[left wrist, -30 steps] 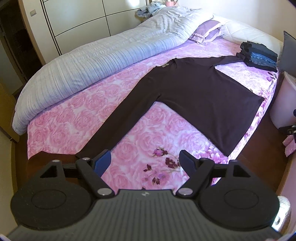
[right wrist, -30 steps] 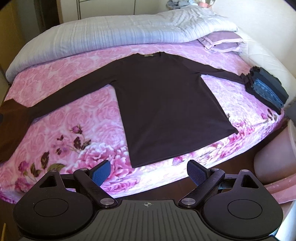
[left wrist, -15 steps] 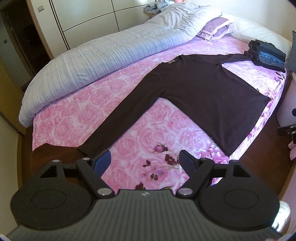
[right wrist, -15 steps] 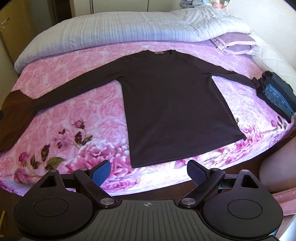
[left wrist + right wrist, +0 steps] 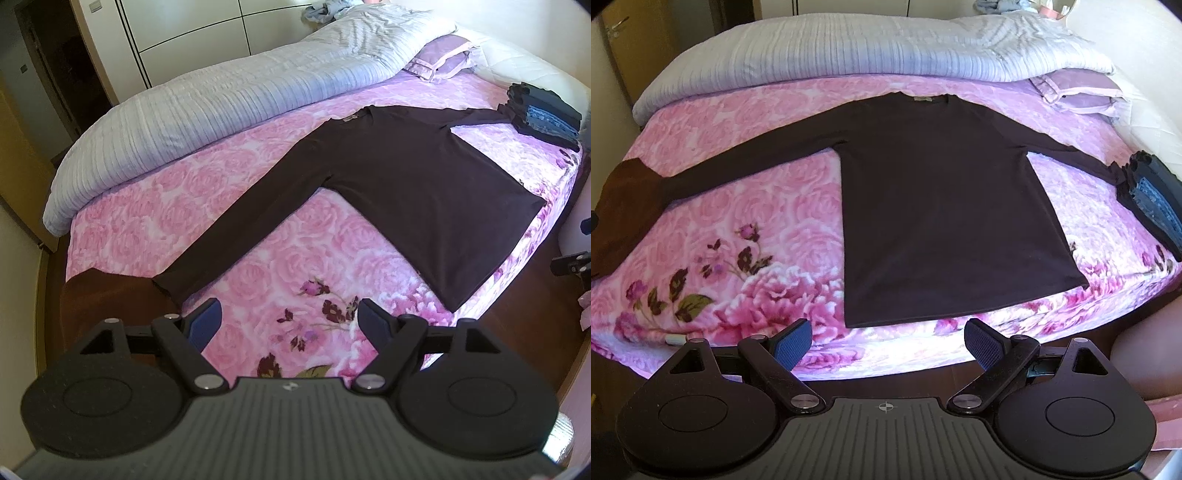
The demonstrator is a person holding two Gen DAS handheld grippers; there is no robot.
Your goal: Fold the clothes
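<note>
A dark long-sleeved shirt point(image 5: 413, 184) point(image 5: 945, 206) lies flat on the pink rose bedspread point(image 5: 325, 258) point(image 5: 757, 206), both sleeves spread out sideways. In the left wrist view my left gripper point(image 5: 290, 319) hovers open above the bedspread, just short of the cuff of the near sleeve point(image 5: 177, 284). In the right wrist view my right gripper point(image 5: 888, 341) stands open over the bed's near edge, just below the shirt's hem point(image 5: 960, 314). Neither gripper holds anything.
A stack of folded dark and blue clothes point(image 5: 543, 114) point(image 5: 1152, 199) sits at the far sleeve's end. A rolled grey duvet point(image 5: 221, 103) point(image 5: 849, 48) and lilac pillows point(image 5: 443, 62) line the far side. Wooden floor point(image 5: 99, 295) borders the bed.
Both views have crept closer to the bed; the shirt looks larger. The left gripper's left fingertip now lies nearer the sleeve cuff. Jaws unchanged, the shirt has not moved.
</note>
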